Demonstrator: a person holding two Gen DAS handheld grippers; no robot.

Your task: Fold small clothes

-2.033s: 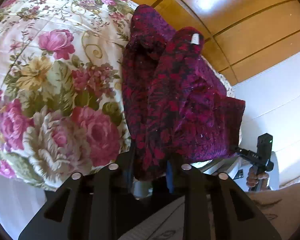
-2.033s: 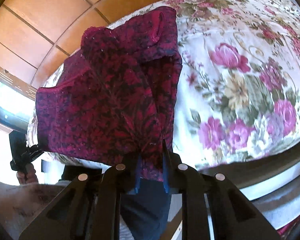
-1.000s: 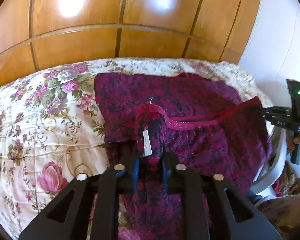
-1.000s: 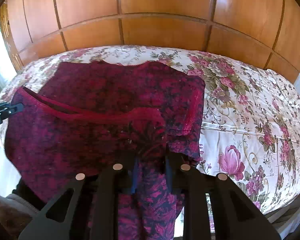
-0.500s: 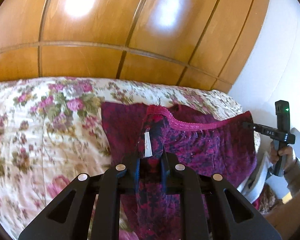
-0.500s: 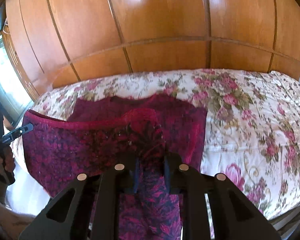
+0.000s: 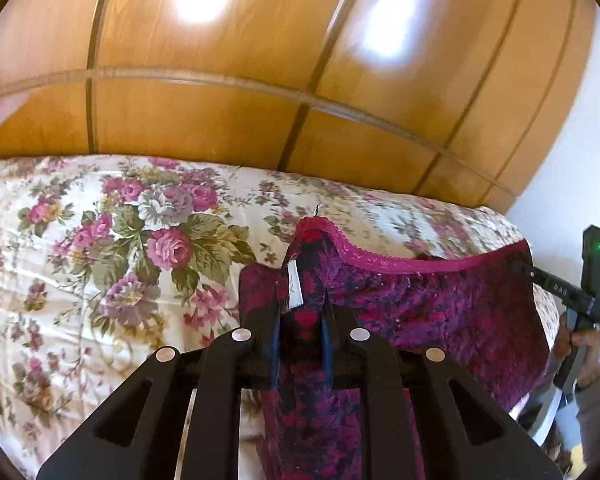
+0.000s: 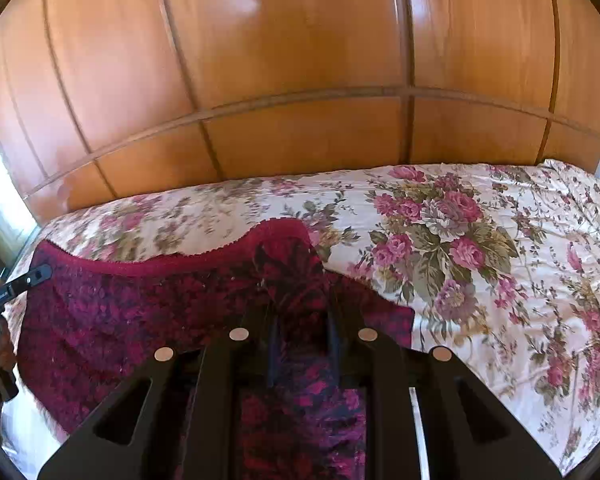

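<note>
1. We see the garment (image 7: 440,304) stretched sideways over the near edge of the bed (image 7: 100,248), pink trim up.
2. Left gripper (image 7: 300,320) and right gripper (image 8: 300,328) each pinch a bunched top corner.
3. Beyond the garment the bed runs to the wardrobe (image 8: 300,60).

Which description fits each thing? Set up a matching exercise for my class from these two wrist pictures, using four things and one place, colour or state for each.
Column 1:
1. garment
2. white label
3. bedspread
4. wooden panelling

Column 2:
A. cream with pink roses
B. orange-brown, behind the bed
C. dark red and navy, stretched between left gripper and right gripper
D. sewn to fabric above the left gripper

Pairs: 1-C, 2-D, 3-A, 4-B
</note>
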